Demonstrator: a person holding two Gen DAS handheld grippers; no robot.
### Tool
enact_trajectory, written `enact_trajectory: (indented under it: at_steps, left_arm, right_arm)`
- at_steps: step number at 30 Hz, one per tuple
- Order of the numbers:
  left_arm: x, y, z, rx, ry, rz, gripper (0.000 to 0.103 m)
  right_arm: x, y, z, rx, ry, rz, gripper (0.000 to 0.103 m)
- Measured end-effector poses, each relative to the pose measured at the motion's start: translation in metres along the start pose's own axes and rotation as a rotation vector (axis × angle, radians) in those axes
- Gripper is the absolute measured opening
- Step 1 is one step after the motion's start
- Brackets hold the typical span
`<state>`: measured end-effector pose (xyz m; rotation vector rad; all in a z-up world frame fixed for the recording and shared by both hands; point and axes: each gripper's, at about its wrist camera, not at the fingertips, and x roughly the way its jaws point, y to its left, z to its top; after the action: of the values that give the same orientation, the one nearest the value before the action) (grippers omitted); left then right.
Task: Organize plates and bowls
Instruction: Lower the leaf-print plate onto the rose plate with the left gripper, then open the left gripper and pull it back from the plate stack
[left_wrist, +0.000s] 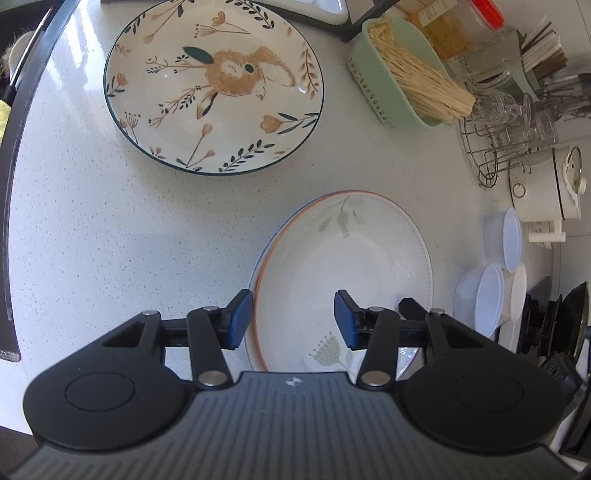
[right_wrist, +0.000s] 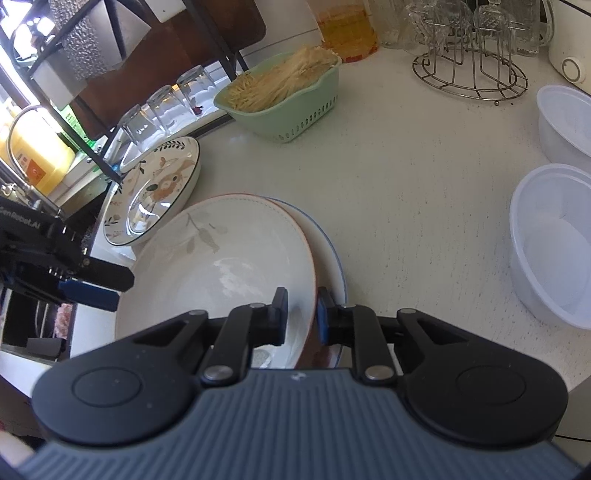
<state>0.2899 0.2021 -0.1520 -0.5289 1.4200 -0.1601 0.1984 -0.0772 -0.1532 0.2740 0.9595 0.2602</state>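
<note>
An orange-rimmed white plate (left_wrist: 343, 266) lies slanted on top of a blue-rimmed plate (right_wrist: 334, 258). My right gripper (right_wrist: 302, 317) is shut on the orange-rimmed plate's (right_wrist: 221, 266) near right rim, one pad inside and one under the edge. My left gripper (left_wrist: 291, 319) is open and straddles the same plate's opposite rim, with a wide gap to its inner pad. In the right wrist view the left gripper's fingers (right_wrist: 88, 291) show at the plate's left edge. A big rabbit-pattern plate (left_wrist: 214, 85) sits apart on the counter, also seen further left in the right wrist view (right_wrist: 155, 188).
White plastic bowls (right_wrist: 554, 243) (left_wrist: 487, 299) stand to the right of the plates. A green basket of noodles (right_wrist: 284, 96), a wire rack with glasses (right_wrist: 469, 74) and a white cooker (left_wrist: 543, 184) line the back. The counter's dark edge (left_wrist: 22, 147) runs along the left.
</note>
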Motion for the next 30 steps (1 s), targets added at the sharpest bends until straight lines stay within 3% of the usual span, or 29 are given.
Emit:
enact_trajectory:
  at_steps: [12, 21, 26, 30]
  left_arm:
    - [-0.011, -0.016, -0.025, 0.109, -0.095, 0.046, 0.054]
    - [-0.050, -0.047, -0.048, 0.216, -0.242, 0.091, 0.054]
    - [-0.069, -0.073, -0.068, 0.344, -0.335, 0.149, 0.054]
    - [-0.082, -0.088, -0.082, 0.391, -0.401, 0.171, 0.054]
  right_arm:
    - [-0.030, 0.003, 0.008, 0.009, -0.065, -0.036, 0.020]
    - [-0.074, 0.015, 0.013, 0.009, -0.135, 0.005, 0.020]
    - [-0.101, 0.025, 0.014, -0.018, -0.195, 0.001, 0.020]
    - [-0.118, 0.030, 0.011, -0.024, -0.228, 0.005, 0.020]
